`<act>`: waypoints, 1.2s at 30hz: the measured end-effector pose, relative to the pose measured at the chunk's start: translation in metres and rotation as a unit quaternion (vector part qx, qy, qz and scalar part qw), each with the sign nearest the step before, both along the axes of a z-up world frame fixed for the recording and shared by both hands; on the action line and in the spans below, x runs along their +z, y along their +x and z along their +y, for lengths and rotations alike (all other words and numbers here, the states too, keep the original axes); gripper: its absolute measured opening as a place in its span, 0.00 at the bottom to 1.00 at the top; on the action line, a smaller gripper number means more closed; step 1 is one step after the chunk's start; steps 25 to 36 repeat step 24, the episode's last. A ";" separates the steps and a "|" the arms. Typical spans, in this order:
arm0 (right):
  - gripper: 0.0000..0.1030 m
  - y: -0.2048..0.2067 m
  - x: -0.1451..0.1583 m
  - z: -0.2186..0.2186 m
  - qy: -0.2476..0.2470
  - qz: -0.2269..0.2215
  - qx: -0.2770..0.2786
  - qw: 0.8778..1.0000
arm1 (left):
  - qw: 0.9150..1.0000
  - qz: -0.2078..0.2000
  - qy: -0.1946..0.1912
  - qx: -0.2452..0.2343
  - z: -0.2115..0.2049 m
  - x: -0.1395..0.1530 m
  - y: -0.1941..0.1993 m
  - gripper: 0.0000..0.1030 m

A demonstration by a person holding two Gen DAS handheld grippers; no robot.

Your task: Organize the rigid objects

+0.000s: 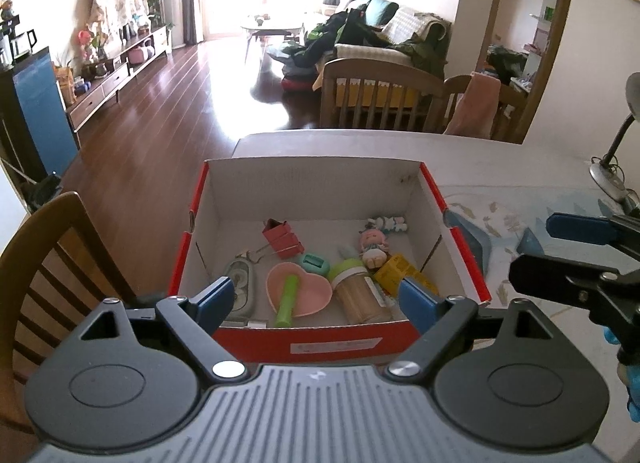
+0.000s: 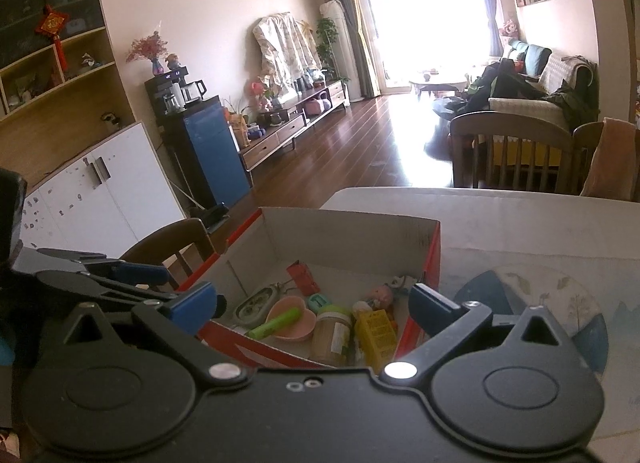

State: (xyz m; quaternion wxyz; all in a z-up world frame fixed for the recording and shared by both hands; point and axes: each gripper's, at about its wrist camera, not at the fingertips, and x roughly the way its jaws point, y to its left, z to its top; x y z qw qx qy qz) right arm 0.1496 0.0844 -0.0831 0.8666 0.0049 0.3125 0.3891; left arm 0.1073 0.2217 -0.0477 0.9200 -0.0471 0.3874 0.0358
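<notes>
The red cardboard box (image 1: pixel 320 337) is set at the table's (image 1: pixel 500 167) left edge, near its near-left corner, with bare tabletop left beyond its far wall and to its right; a wooden chair (image 1: pixel 48 231) is pushed close to that edge. The left gripper (image 1: pixel 316 295) is held spread over the box's near wall, nothing between its jaws; the right gripper (image 2: pixel 312 303) is likewise spread wide and empty above the box's near-right corner. Inside, a pink heart dish (image 1: pixel 308 289) with a green tube (image 1: pixel 288 301) across it, a green-capped jar (image 1: pixel 356 291), a yellow carton (image 1: pixel 400 271) and a doll (image 1: pixel 374 243) are crowded toward the near wall; dark wood flooring is seen beyond.
</notes>
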 end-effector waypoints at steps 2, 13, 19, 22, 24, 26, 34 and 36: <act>0.99 0.000 0.000 0.001 -0.001 0.000 0.000 1.000 | 1.000 -0.006 0.008 -0.005 -0.004 0.002 -0.003 0.87; 0.99 -0.005 -0.003 -0.001 -0.002 0.002 0.001 1.000 | 0.999 -0.021 0.018 -0.028 -0.014 0.006 -0.011 0.87; 0.99 -0.009 -0.005 0.000 0.000 0.004 -0.003 1.000 | 0.999 -0.012 0.018 -0.035 -0.016 0.002 -0.013 0.87; 0.99 -0.010 -0.006 -0.002 0.001 0.006 -0.005 1.000 | 0.999 -0.007 0.018 -0.034 -0.016 0.001 -0.013 0.87; 0.99 -0.010 -0.006 -0.004 0.000 0.006 -0.007 1.000 | 0.999 -0.005 0.020 -0.035 -0.017 0.000 -0.012 0.87; 0.99 -0.010 -0.006 -0.004 0.000 0.006 -0.007 1.000 | 0.999 -0.005 0.020 -0.035 -0.017 0.000 -0.012 0.87; 0.99 -0.010 -0.006 -0.004 0.000 0.006 -0.007 1.000 | 0.999 -0.005 0.020 -0.035 -0.017 0.000 -0.012 0.87; 0.99 -0.010 -0.006 -0.004 0.000 0.006 -0.007 1.000 | 0.999 -0.005 0.020 -0.035 -0.017 0.000 -0.012 0.87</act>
